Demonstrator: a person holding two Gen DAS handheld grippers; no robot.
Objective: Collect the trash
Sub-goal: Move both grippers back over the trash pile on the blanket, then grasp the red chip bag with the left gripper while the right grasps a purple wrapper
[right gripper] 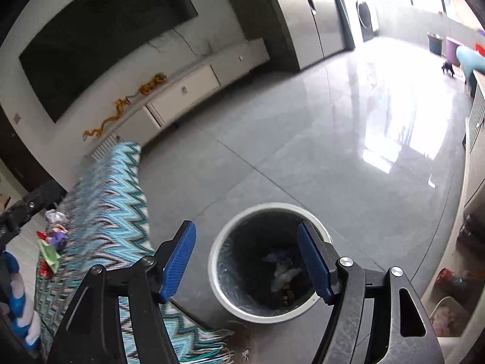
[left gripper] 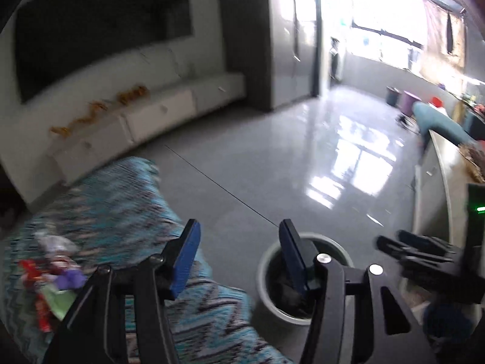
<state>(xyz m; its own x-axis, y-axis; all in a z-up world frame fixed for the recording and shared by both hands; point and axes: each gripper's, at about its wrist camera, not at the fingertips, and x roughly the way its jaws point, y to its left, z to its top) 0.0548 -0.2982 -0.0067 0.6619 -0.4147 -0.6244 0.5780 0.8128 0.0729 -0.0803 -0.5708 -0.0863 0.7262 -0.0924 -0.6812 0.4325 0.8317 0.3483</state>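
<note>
Daylight pours in from the windows [left gripper: 391,21] far ahead of the tongs and to their right, blown out to pure white in the left wrist view. The glossy floor [right gripper: 303,139] throws back hard glare patches. The left wrist picture is smeared by motion blur, worst on the blanket [left gripper: 115,212]; the right wrist picture is sharper. Both bend strongly at the edges, with dark corners.

A glossy grey tiled floor [right gripper: 303,151] is seen, and on it a round bin [right gripper: 269,312] with a pale rim and dark liner is stood — scraps are lying inside. Beside the bin, a surface is draped with a blue zigzag-patterned blanket [right gripper: 112,200]. On the blanket a small heap of wrappers [left gripper: 51,276] is lying — red, purple, green and clear.
</note>
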